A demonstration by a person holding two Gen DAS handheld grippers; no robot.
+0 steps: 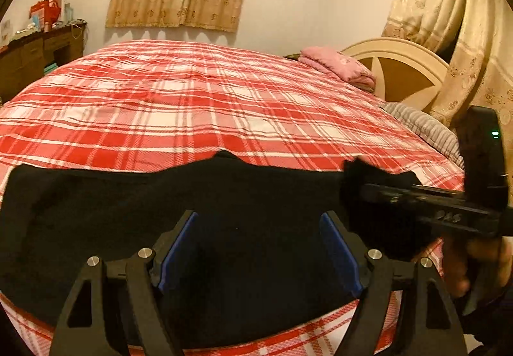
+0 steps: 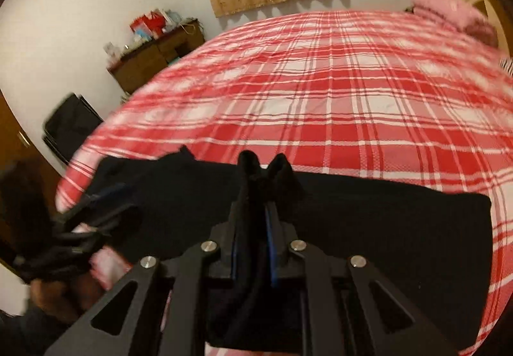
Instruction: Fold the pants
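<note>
Black plastic left gripper (image 1: 259,247) nearest lens, blue-padded fingers (image 1: 174,251) spread wide, holding nothing, hovering over garment. Red-and-white plaid bedspread (image 1: 198,99) fills both views. Black fabric pants (image 1: 96,221) lie flat along bed's near edge, 6 o'clock. Black plastic right gripper (image 2: 253,227), fingers (image 2: 272,243) pinched tight on raised bunch of pants. Folded pink blanket (image 1: 336,62) at 1 o'clock by cream headboard (image 1: 397,67).
</note>
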